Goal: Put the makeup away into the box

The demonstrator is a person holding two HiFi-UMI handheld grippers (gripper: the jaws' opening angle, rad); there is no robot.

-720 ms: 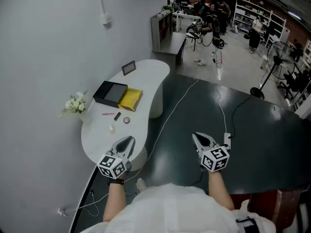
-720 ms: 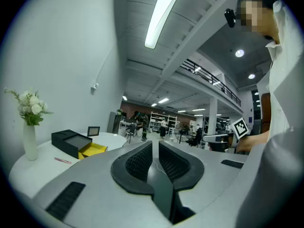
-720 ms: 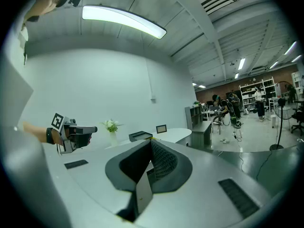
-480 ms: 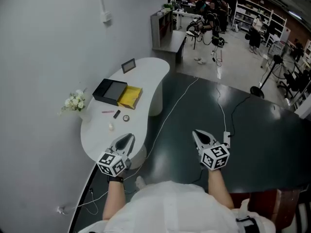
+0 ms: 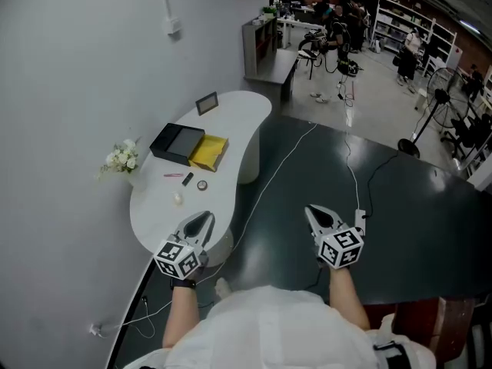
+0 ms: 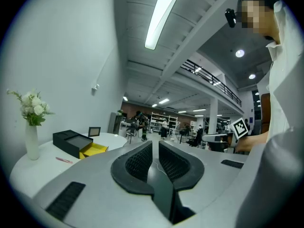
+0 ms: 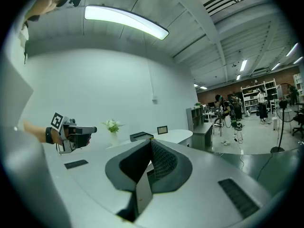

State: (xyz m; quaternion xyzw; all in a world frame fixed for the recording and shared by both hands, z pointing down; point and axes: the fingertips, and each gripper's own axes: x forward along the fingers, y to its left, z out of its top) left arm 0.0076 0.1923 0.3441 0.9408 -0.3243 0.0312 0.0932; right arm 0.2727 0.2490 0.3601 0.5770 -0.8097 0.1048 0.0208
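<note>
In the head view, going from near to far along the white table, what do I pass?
Small white lump → small round disc → open black rectangular box → small dark upright frame.

box [image 5: 177,144] 1 | makeup items [image 5: 171,175] [image 5: 187,178] [image 5: 201,184] [image 5: 178,198] 4 | flower vase [image 5: 123,160] 1 | picture frame [image 5: 206,103] 1 | table [image 5: 161,217] 1

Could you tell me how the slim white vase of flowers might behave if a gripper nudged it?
The vase looks tall and narrow with flowers on top, so it would probably tip easily. It stands near the table edge, so it might fall off.
</note>
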